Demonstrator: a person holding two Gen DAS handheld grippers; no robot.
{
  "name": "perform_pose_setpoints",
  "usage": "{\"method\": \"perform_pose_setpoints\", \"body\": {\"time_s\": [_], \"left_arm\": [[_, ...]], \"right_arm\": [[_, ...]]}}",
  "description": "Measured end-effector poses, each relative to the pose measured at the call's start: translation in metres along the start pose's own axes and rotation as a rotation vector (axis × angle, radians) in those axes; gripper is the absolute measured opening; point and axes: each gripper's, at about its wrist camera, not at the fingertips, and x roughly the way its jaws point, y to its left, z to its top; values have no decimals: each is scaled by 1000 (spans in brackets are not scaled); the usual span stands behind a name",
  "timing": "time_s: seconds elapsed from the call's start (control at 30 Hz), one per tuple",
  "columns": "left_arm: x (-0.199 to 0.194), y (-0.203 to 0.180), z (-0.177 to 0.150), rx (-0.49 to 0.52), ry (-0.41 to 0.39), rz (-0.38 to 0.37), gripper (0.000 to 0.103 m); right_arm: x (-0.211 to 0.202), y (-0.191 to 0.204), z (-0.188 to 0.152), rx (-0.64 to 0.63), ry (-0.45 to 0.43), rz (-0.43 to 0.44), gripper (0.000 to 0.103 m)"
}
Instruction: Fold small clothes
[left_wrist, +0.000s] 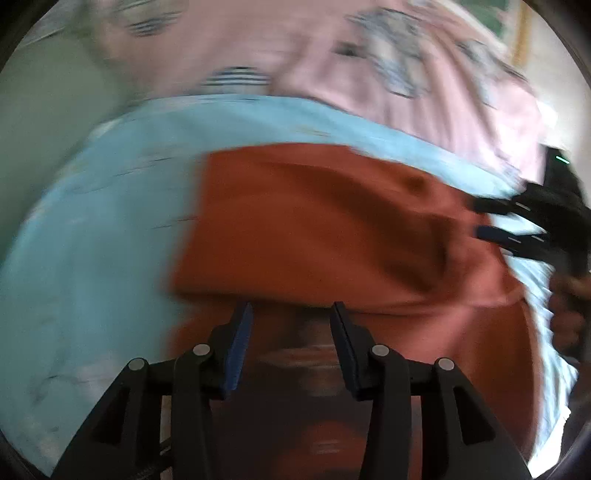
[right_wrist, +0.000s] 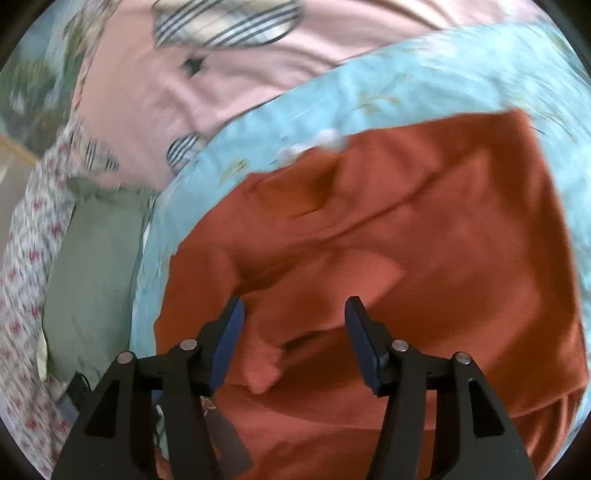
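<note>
Your left hand-held gripper (left_wrist: 291, 314) hangs with jaws apart, nothing between them, above the near edge of the rust-orange garment (left_wrist: 332, 221). Garment lies on the light blue sheet (left_wrist: 110, 221), partly folded. Your right hand-held gripper (right_wrist: 293, 310), at 3 o'clock in the left view, is also spread, gripping nothing, over the cloth.

A bed is spread with a light-blue sheet (right_wrist: 424, 70), beyond it a pink cover (right_wrist: 147, 88) with striped patches, a sage-green pillow (right_wrist: 92, 258) and floral cloth (right_wrist: 26, 266) at its side, all in soft daylight, blurred.
</note>
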Motion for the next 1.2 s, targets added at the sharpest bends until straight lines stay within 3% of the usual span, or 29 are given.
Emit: {"method": "perform_pose_setpoints", "body": {"time_s": [0.13,0.17,0.2,0.23,0.27,0.4,0.47,0.6,0.7,0.87,1.03,1.1,1.17,1.2], "left_arm": [[16,51,-2,-111,50,80,44],[19,54,-1,-111,57,82,44],[25,57,0,-108,71,81,45],[31,57,1,-105,87,86,45],[36,55,3,-104,89,92,45],[42,57,13,-130,68,96,46],[45,58,14,-155,63,91,50],[47,50,11,-138,51,122,51],[45,52,12,-165,44,115,51],[38,67,10,-245,13,84,51],[37,62,7,-225,7,113,51],[38,60,6,-214,6,128,51],[40,59,6,-207,6,136,52],[40,58,6,-206,6,139,52]], "right_arm": [[33,33,-6,-178,36,-204,63],[42,33,-8,-200,34,-263,57],[45,29,-8,-199,39,-290,29],[45,23,-7,-177,37,-276,19],[39,18,-6,-145,13,-237,19],[-46,9,-16,-116,-340,-65,18],[-63,-11,-27,-58,-391,-85,23],[-34,-67,-42,112,-179,-131,32],[-37,-93,-54,209,-188,-105,40],[-35,-91,-38,203,-201,-122,57],[-32,-89,-28,241,-201,-113,58],[-33,-75,-23,171,-210,-177,58],[-24,-60,-20,74,-165,-243,56],[-19,-58,-20,48,-138,-254,47]]}}
